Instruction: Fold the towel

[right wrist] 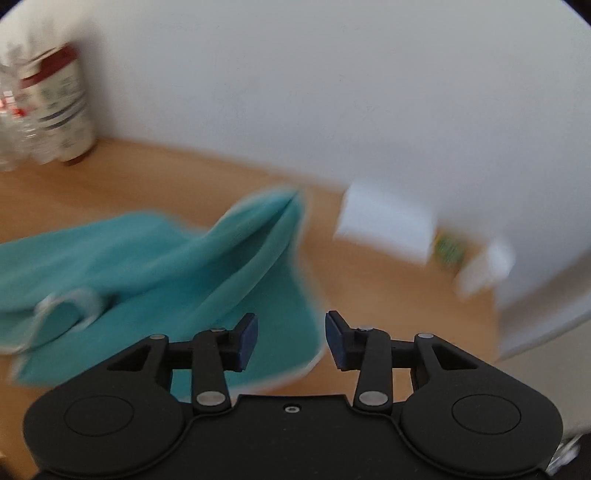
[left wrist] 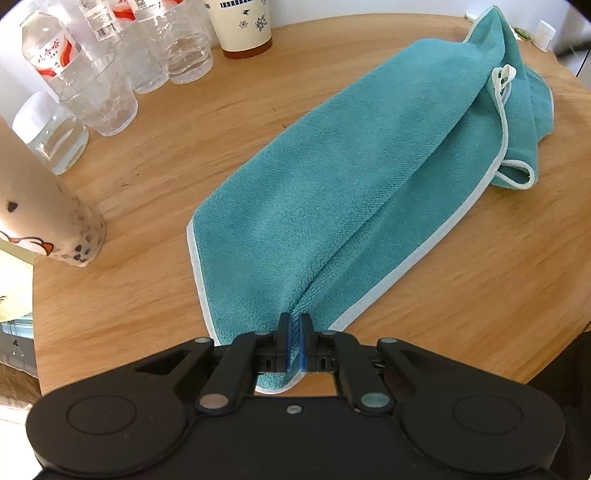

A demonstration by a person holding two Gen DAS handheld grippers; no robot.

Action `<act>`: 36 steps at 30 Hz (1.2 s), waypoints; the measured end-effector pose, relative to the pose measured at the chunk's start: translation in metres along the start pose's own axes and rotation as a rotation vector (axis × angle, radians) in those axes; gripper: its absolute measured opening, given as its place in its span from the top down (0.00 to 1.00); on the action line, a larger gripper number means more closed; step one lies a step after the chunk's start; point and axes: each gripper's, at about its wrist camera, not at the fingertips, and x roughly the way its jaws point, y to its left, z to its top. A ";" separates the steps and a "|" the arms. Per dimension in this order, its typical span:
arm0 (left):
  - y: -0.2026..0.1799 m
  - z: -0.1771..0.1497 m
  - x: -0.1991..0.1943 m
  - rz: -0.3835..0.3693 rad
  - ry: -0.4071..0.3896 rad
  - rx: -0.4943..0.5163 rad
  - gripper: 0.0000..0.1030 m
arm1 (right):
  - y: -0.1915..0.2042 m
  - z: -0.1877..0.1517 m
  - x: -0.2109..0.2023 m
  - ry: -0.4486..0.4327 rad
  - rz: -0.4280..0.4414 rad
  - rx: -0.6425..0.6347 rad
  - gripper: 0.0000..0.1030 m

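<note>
A teal towel (left wrist: pixel 354 173) with white trim lies stretched across the round wooden table (left wrist: pixel 155 206), bunched at its far end where a white loop (left wrist: pixel 502 79) shows. My left gripper (left wrist: pixel 294 325) is shut on the towel's near edge, the cloth pinched between its blue pads. In the blurred right wrist view the towel (right wrist: pixel 166 258) lies ahead and to the left. My right gripper (right wrist: pixel 290 332) hangs open just past the towel's right edge, with nothing between its fingers.
Several clear water bottles (left wrist: pixel 92 77) and a paper cup (left wrist: pixel 243 26) stand at the table's far left. A bubble tea cup (left wrist: pixel 44 206) stands at the left edge. A white box (right wrist: pixel 388 221) and small items sit by the wall on the right.
</note>
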 end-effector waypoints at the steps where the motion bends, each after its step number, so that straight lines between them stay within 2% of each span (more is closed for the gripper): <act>1: 0.000 0.000 0.000 -0.002 0.000 -0.002 0.96 | 0.004 -0.012 0.002 0.023 0.048 0.039 0.56; 4: 0.001 0.000 0.001 -0.007 0.002 -0.006 0.96 | 0.013 -0.038 0.018 0.052 0.132 0.157 0.56; 7: 0.000 0.000 0.000 -0.011 0.006 0.007 0.96 | 0.017 -0.045 0.037 0.077 0.195 0.280 0.56; 9: 0.000 0.000 0.000 -0.015 0.009 0.012 0.96 | 0.025 -0.051 0.037 0.063 0.225 0.349 0.56; 13: 0.001 -0.001 0.000 -0.027 0.009 0.005 0.96 | 0.023 -0.047 0.046 0.021 0.229 0.474 0.56; 18: 0.002 -0.001 -0.002 -0.032 0.007 0.019 0.96 | 0.021 -0.041 0.058 0.033 0.214 0.574 0.58; 19: 0.002 -0.001 -0.002 -0.033 0.008 0.022 0.96 | 0.023 -0.038 0.059 0.037 0.197 0.583 0.63; 20: 0.002 -0.001 -0.002 -0.034 0.008 0.025 0.96 | 0.024 -0.035 0.061 0.049 0.183 0.585 0.77; 21: 0.003 -0.001 -0.002 -0.034 0.008 0.026 0.96 | 0.025 -0.034 0.062 0.056 0.176 0.587 0.84; 23: 0.004 0.000 -0.003 -0.035 0.007 0.032 0.96 | 0.024 -0.031 0.065 0.076 0.163 0.613 0.91; 30: 0.006 0.003 -0.003 -0.026 0.012 0.043 0.96 | 0.017 -0.024 0.047 0.093 0.034 0.543 0.93; 33: 0.003 0.005 -0.003 -0.008 0.007 0.076 0.97 | 0.001 -0.021 0.035 0.128 -0.051 0.497 0.93; 36: 0.003 0.005 -0.003 -0.011 0.009 0.102 0.97 | -0.024 -0.020 0.022 0.177 -0.186 0.397 0.94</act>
